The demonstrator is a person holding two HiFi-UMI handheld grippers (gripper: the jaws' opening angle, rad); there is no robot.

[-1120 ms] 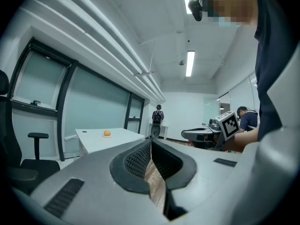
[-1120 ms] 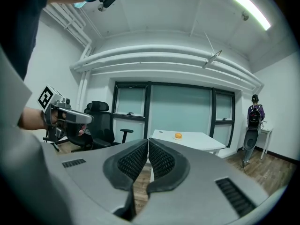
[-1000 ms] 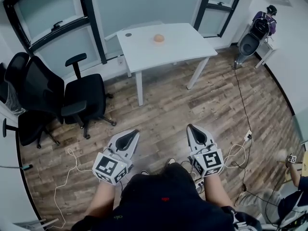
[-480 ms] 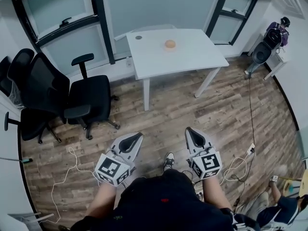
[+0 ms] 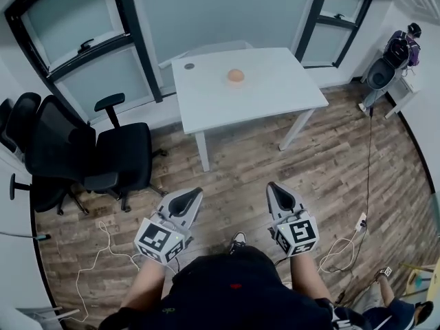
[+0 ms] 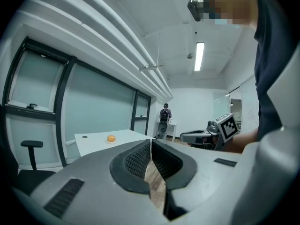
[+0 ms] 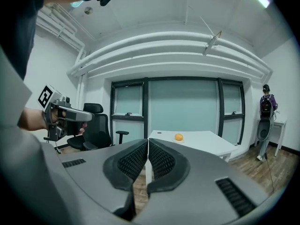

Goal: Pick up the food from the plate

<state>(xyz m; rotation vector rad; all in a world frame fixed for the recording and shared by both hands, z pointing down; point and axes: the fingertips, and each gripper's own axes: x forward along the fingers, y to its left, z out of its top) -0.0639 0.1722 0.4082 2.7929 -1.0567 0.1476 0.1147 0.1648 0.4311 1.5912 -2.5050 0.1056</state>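
Observation:
An orange round food item (image 5: 236, 75) rests on a small white plate (image 5: 236, 81) on a white table (image 5: 275, 91) across the room; it also shows small in the left gripper view as the food (image 6: 111, 138) and in the right gripper view as the food (image 7: 178, 137). My left gripper (image 5: 194, 192) and right gripper (image 5: 271, 183) are held low in front of me, far from the table. Both are shut, jaws touching, with nothing between them.
Black office chairs (image 5: 103, 157) stand left of the table by the windows. White cables (image 5: 103, 253) trail over the wood floor on the left and right. A person with a backpack (image 5: 405, 43) stands at the far right corner. A small dark disc (image 5: 188, 66) lies on the table.
The view has shifted as I moved toward the table; the table and food sit slightly nearer and more central. Both grippers stay shut in the same low position.

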